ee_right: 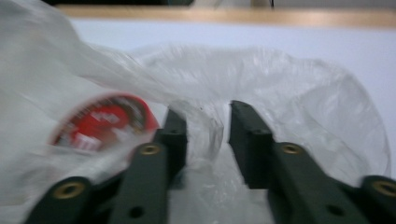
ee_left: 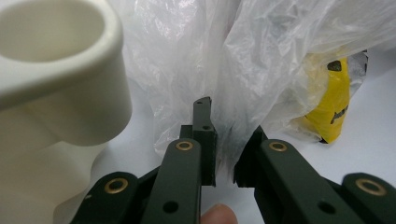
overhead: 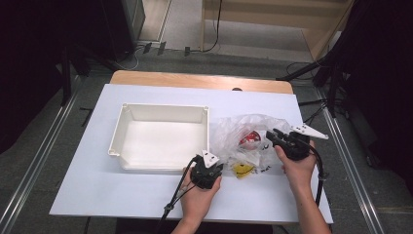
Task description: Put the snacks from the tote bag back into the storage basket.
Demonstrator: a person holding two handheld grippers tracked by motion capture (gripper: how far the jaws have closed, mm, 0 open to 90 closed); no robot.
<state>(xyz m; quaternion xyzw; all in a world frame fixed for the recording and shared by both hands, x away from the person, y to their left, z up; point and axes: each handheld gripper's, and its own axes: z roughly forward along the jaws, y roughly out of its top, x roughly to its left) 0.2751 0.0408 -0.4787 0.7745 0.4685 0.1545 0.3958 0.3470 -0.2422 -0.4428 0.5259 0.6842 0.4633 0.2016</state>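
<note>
Plastic bag [overhead: 243,131] lies crumpled on table [overhead: 97,185], just right of white bin [overhead: 160,136]. My left gripper [ee_left: 224,154], low at bag's near-left edge, jaws slightly apart w/ film between. Right gripper [ee_right: 205,140] at bag's right, open around film. Red label [ee_right: 102,121] & yellow packet [ee_left: 334,102]: text unreadable.

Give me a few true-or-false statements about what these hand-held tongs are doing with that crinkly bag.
1. The white tray holds the red item. False: the red item sits inside the clear plastic bag.
2. The left tongs have bag film between their jaws. True.
3. The right tongs are at the bag too. True.
4. The bag lies left of the tray. False: it lies right of it.
5. A yellow packet is in the bag. True.
</note>
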